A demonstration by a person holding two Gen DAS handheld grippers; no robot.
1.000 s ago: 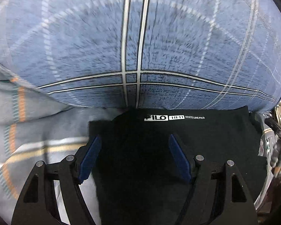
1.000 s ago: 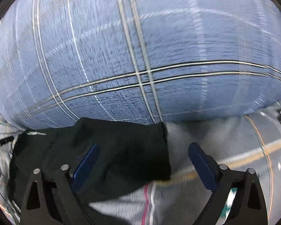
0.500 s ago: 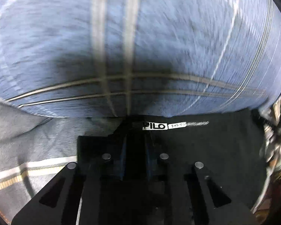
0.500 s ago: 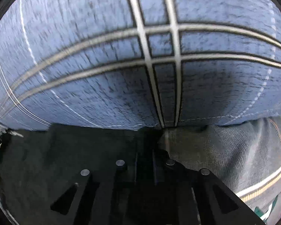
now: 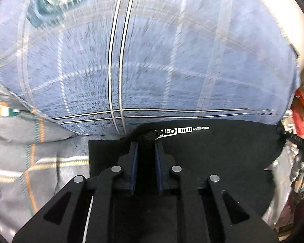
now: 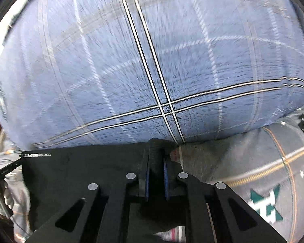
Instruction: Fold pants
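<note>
The black pants (image 5: 212, 158) lie folded on a grey patterned blanket, with a white printed label (image 5: 184, 130) near their far edge. My left gripper (image 5: 146, 144) is shut on a bunched ridge of the pants' far edge, near their left corner. In the right wrist view the same pants (image 6: 87, 170) fill the lower left. My right gripper (image 6: 156, 151) is shut on the pants' far right corner, and the black cloth stands up between its blue pads (image 6: 165, 174).
A large blue plaid pillow (image 5: 152, 60) rises just behind the pants and also fills the right wrist view (image 6: 152, 60). The grey blanket (image 5: 30, 162) with orange and white stripes spreads to the left, and right of the pants (image 6: 253, 162). Cluttered items (image 5: 300, 141) sit at the right edge.
Both grippers went from open over the pants to shut on the pants' far edge. Since then they have lifted slightly, so more of the pillow shows.
</note>
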